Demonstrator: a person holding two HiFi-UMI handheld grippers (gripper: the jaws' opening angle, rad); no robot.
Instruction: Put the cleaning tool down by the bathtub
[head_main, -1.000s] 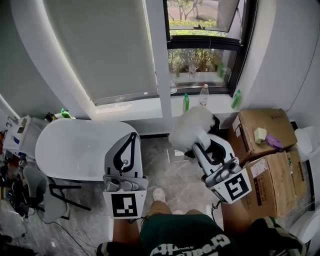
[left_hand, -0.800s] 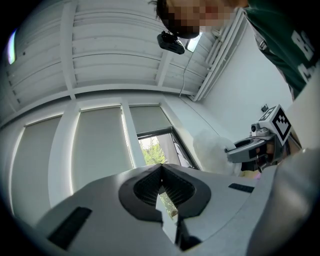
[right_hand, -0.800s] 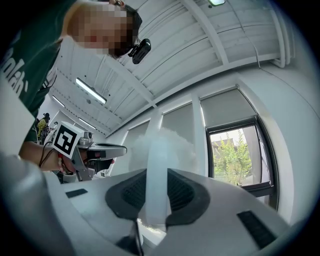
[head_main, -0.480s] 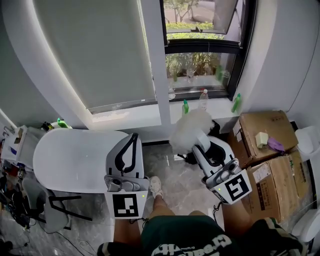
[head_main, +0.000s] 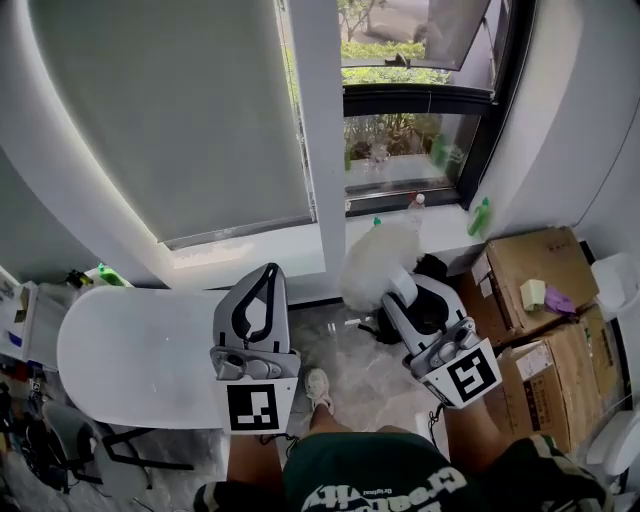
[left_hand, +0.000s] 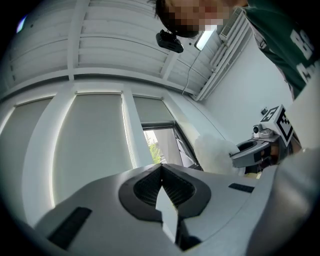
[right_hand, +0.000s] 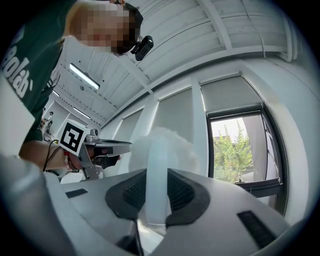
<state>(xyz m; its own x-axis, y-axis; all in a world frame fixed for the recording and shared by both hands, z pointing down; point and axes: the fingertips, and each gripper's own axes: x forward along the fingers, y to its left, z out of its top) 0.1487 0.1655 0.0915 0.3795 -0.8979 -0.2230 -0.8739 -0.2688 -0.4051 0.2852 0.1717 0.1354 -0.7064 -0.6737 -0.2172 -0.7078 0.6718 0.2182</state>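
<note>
The cleaning tool is a fluffy white duster (head_main: 379, 261) with a pale translucent handle (right_hand: 156, 175). My right gripper (head_main: 401, 283) is shut on that handle and holds the fluffy head (right_hand: 162, 145) up toward the window. The white bathtub (head_main: 130, 355) lies at the lower left of the head view. My left gripper (head_main: 266, 275) hangs over the tub's right end, its jaws closed together with nothing between them (left_hand: 161, 172). In the left gripper view the duster (left_hand: 214, 154) shows at the right.
Cardboard boxes (head_main: 530, 280) stand at the right, with a sponge and a purple item on the top one. Green bottles (head_main: 483, 216) line the window sill. A chair (head_main: 75, 450) and cables sit at the lower left. The person's foot (head_main: 319, 388) rests on the marble floor.
The head view has tilted up, so the tub and boxes slid lower in frame. Both grippers rose slightly, the right one still holding the duster. The person's foot stepped forward.
</note>
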